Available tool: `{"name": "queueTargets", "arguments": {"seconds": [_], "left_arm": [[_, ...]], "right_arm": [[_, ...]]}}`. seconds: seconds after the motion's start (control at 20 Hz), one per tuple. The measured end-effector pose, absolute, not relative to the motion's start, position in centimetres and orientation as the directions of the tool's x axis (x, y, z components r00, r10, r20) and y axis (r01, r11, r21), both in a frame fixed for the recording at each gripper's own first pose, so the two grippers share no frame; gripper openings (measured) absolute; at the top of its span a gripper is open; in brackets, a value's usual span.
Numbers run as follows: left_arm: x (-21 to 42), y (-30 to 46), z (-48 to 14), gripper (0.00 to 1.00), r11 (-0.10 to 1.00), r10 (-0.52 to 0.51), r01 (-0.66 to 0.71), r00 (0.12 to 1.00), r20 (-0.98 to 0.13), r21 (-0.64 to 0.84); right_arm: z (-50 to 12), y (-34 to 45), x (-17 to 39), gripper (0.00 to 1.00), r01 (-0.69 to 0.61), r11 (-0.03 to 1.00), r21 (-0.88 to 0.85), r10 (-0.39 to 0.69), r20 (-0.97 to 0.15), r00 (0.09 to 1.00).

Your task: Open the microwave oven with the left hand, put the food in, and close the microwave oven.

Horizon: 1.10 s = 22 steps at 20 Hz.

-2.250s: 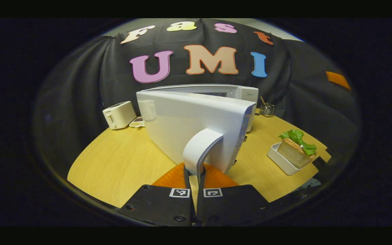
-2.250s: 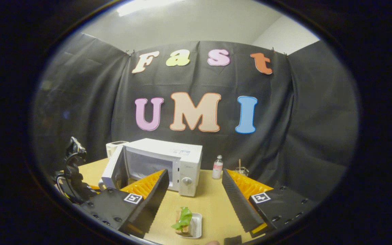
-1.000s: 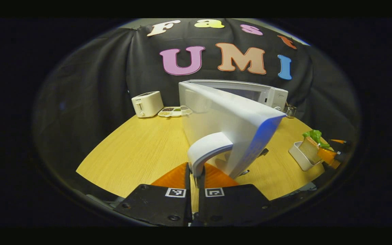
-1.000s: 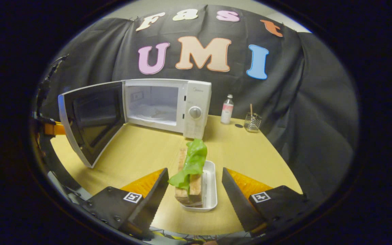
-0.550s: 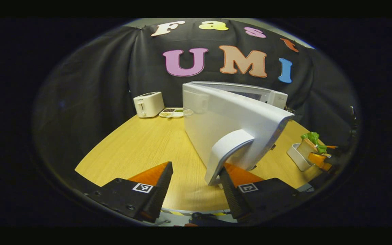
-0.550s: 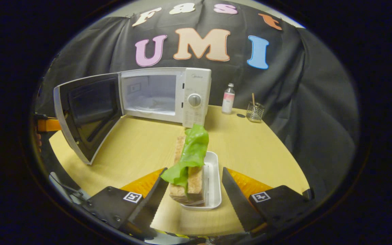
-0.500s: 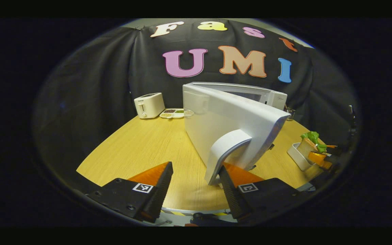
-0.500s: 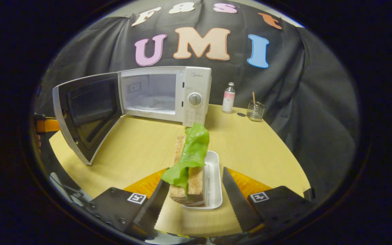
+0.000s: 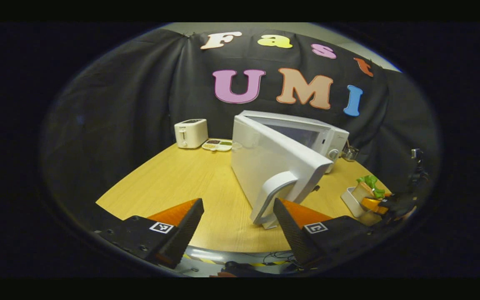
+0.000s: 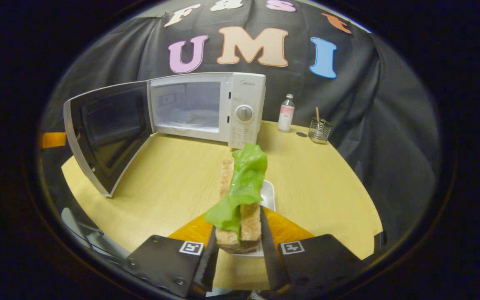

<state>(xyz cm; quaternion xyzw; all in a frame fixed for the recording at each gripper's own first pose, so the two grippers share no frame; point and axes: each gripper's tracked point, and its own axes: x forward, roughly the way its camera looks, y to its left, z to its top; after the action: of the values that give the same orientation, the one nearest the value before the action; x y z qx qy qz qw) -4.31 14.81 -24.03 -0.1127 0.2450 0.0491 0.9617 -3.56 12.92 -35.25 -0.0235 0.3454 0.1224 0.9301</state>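
Right gripper view is showing the right tool [image 10: 235, 250] clenching the sandwich [image 10: 240, 200] in its tray [image 10: 268, 191] on the surface [image 10: 173, 183], at six o'clock from the microwave [image 10: 206, 106], whose door [image 10: 106, 129] is standing wide. Left gripper view is showing the left tool [image 9: 238, 233] released, just beside the door handle [image 9: 271, 196].

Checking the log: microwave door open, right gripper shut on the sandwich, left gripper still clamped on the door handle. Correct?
Not quite. In the left gripper view the left gripper is open, its fingers apart and off the door handle. The rest holds: the microwave door is open, and the right gripper is shut on the sandwich.
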Motion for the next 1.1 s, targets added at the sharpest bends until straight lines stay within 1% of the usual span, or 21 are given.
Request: {"name": "queueTargets", "arguments": {"seconds": [0.05,0.1,0.2,0.3,0.45,0.5,0.6,0.65,0.7,0.75,0.8,0.95,1.0,1.05,1.1], "left_arm": [[-4.2,15.0,-23.3,0.96,0.969,0.048,-0.156,0.881,-0.471,-0.193],[-4.2,15.3,-22.4,0.97,0.969,0.054,-0.157,0.889,-0.455,-0.192],[-3.8,15.5,-20.6,0.96,0.970,0.059,-0.153,0.903,-0.425,-0.189],[-3.2,15.9,-18.6,0.96,0.974,0.061,-0.137,0.924,-0.376,-0.180],[-2.4,15.8,-16.2,0.96,0.979,0.057,-0.116,0.945,-0.322,-0.168],[-2.2,15.7,-15.8,0.99,0.981,0.054,-0.108,0.949,-0.311,-0.160],[-1.9,15.9,-15.6,0.96,0.985,0.045,-0.095,0.950,-0.309,-0.147],[-1.9,15.9,-15.4,0.96,0.985,0.042,-0.091,0.952,-0.304,-0.147],[-1.7,15.8,-15.4,0.93,0.985,0.038,-0.086,0.953,-0.302,-0.149],[-1.7,15.8,-15.4,0.96,0.985,0.032,-0.081,0.953,-0.302,-0.151],[-1.7,15.7,-15.4,0.93,0.986,0.027,-0.076,0.953,-0.303,-0.150],[-1.6,15.7,-14.9,0.93,0.990,0.005,-0.045,0.958,-0.287,-0.135],[-1.5,15.7,-14.6,0.96,0.991,-0.006,-0.030,0.961,-0.275,-0.127],[-1.4,15.7,-14.4,0.94,0.993,-0.019,-0.013,0.964,-0.263,-0.120],[-1.2,15.9,-14.5,0.96,0.994,-0.028,-0.001,0.964,-0.263,-0.109]], "right_arm": [[-34.4,12.3,-4.0,0.49,-0.242,0.970,0.021,0.199,-0.637,0.745],[-34.4,12.4,-4.1,0.42,-0.250,0.968,0.023,0.205,-0.649,0.733],[-34.6,12.7,-3.6,0.42,-0.267,0.964,-0.006,0.200,-0.647,0.735],[-34.6,12.6,-3.5,0.29,-0.277,0.961,-0.028,0.193,-0.648,0.736],[-34.0,12.5,-3.5,0.29,-0.267,0.963,-0.022,0.189,-0.650,0.736],[-33.6,12.4,-3.4,0.29,-0.261,0.965,-0.023,0.185,-0.645,0.741],[-32.4,12.4,-3.1,0.29,-0.263,0.964,-0.030,0.186,-0.631,0.753],[-32.0,12.2,-3.0,0.29,-0.265,0.964,-0.033,0.187,-0.625,0.758],[-31.4,12.1,-2.7,0.29,-0.266,0.963,-0.038,0.187,-0.619,0.763],[-30.8,12.0,-2.3,0.29,-0.264,0.964,-0.041,0.184,-0.612,0.769],[-30.2,11.9,-2.0,0.29,-0.262,0.964,-0.040,0.185,-0.607,0.773],[-28.5,12.5,-0.4,0.29,-0.251,0.967,-0.032,0.185,-0.589,0.787],[-27.9,13.1,0.3,0.29,-0.248,0.969,-0.018,0.191,-0.583,0.790],[-27.4,14.0,0.9,0.35,-0.242,0.970,0.005,0.201,-0.576,0.793],[-26.9,15.1,1.6,0.29,-0.237,0.971,0.040,0.217,-0.571,0.792]]}}
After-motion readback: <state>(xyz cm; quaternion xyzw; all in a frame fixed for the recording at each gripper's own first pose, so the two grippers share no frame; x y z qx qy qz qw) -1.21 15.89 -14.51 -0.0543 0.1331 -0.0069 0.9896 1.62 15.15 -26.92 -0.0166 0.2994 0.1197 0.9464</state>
